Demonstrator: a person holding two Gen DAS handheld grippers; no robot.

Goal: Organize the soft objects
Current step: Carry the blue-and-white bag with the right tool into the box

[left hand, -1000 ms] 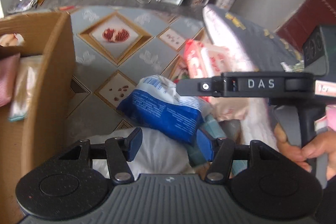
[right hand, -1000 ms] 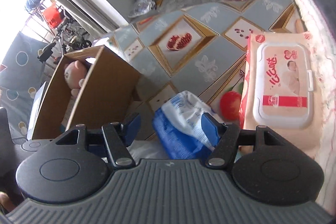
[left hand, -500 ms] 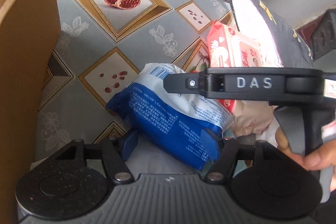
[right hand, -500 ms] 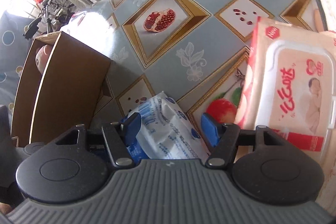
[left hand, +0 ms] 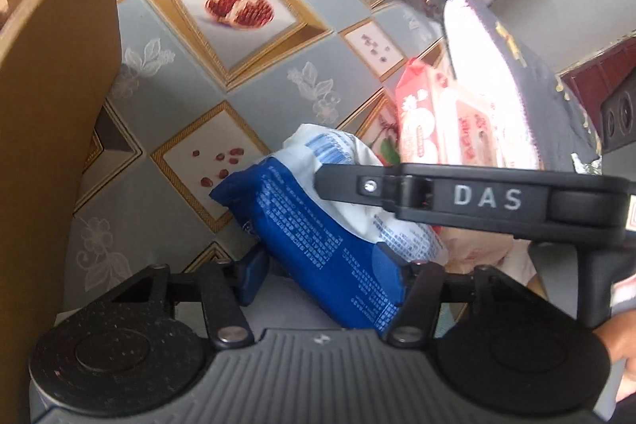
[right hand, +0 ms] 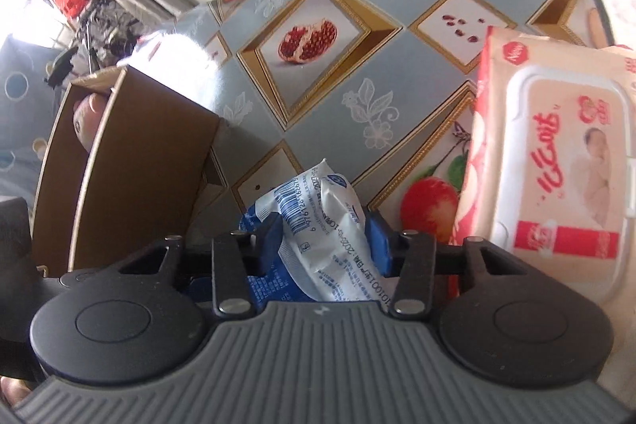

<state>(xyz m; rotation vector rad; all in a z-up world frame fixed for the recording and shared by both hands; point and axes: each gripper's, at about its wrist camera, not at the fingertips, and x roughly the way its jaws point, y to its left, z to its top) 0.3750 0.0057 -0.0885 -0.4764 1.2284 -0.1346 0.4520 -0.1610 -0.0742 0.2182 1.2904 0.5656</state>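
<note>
Though pinched, blue pack between right tongs

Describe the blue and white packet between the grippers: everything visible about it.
The blue and white packet is a soft, crinkled plastic pouch, blue on one face, white on the other, covered in small print with a barcode near its sealed end. It lies tilted above the patterned floor mat. The right gripper pinches its white end between blue fingers; the left gripper straddles its blue end, contact unclear. A cardboard box stands nearby.
</note>
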